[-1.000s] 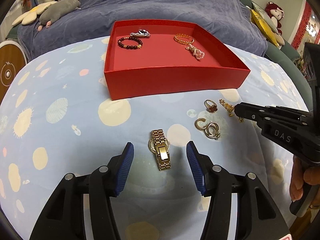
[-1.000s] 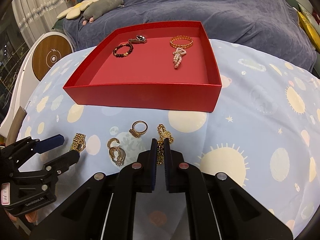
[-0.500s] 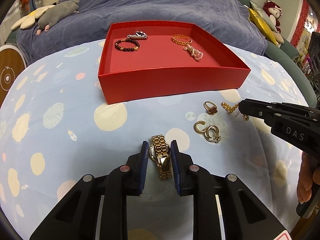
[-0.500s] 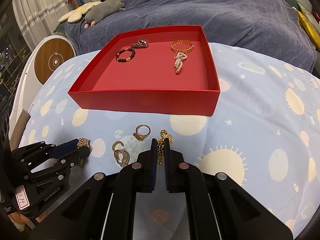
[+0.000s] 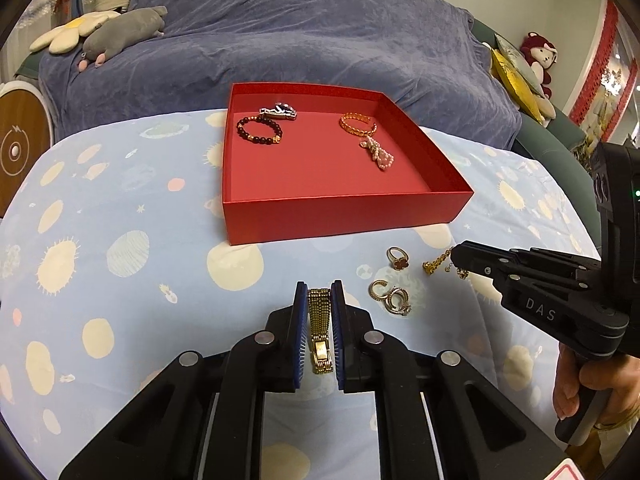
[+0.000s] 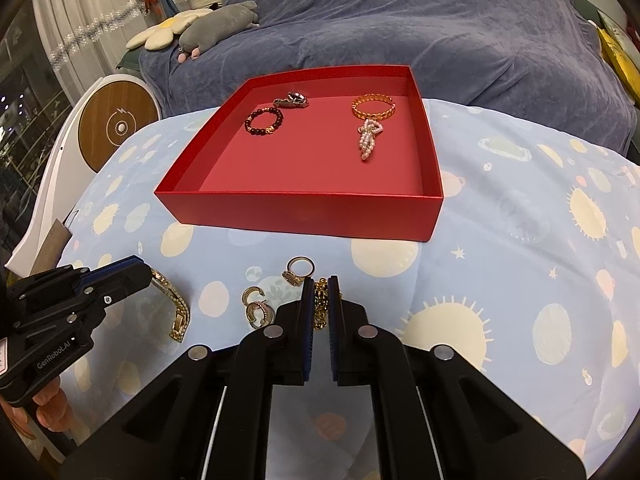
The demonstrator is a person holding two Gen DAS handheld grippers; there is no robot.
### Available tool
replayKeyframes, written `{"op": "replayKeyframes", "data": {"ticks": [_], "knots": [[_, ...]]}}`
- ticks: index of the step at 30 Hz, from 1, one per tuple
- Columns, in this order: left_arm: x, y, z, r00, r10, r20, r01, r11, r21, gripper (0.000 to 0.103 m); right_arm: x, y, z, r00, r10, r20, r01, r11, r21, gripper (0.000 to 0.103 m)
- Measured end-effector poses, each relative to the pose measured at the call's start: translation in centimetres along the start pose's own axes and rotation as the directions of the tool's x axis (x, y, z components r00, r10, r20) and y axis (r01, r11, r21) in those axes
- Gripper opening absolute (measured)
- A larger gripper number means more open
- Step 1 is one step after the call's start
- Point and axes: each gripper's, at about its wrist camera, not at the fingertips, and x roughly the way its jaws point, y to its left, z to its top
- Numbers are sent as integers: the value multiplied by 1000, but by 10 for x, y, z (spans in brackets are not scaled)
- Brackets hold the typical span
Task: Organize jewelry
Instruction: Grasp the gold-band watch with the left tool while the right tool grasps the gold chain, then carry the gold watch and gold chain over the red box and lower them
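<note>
My left gripper [image 5: 319,292] is shut on a gold watch [image 5: 319,320] and holds it above the cloth; the watch also shows in the right wrist view [image 6: 174,300] hanging from that gripper [image 6: 136,276]. My right gripper [image 6: 319,284] is shut on a gold chain piece [image 6: 320,304], which shows in the left wrist view [image 5: 438,262] at that gripper's tip [image 5: 460,256]. The red tray [image 5: 344,216] holds a dark bead bracelet [image 5: 259,130], a silver piece [image 5: 280,111], a gold bangle [image 5: 358,124] and a pearl charm [image 5: 378,154].
On the spotted blue cloth lie a gold ring with a red stone [image 5: 398,258] and a cluster of gold ear cuffs [image 5: 390,296]. A blue-covered sofa [image 5: 300,40] with plush toys stands behind. A round wooden-faced device [image 6: 120,124] stands at the left.
My left gripper closed on the gold watch and lifted it off the cloth. My right gripper stayed shut on the gold chain piece and rose slightly.
</note>
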Motion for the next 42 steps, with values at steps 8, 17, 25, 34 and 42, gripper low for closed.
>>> {"op": "replayKeyframes", "data": {"ticks": [8,17,25,34,42], "knots": [[-19,-2,12,999,-33,39,33,999,-6,9,-11,2,6,1000,12,26,-12,1000,-4,6],[-58,-2,77,982,-34,186,39,999,-23,9,-42,-12,53,992,22,124,-24,1000,15,0],[-71,-1,113,959,-22,282,33,999,-33,9,-15,-22,34,999,42,27,-42,999,8,9],[-52,11,95,977,-12,213,24,998,-55,9,29,6,-7,994,24,-110,-31,997,-66,29],[-53,27,92,979,0,205,18,996,-88,9,40,10,-11,994,-41,-105,29,993,-115,12]]}}
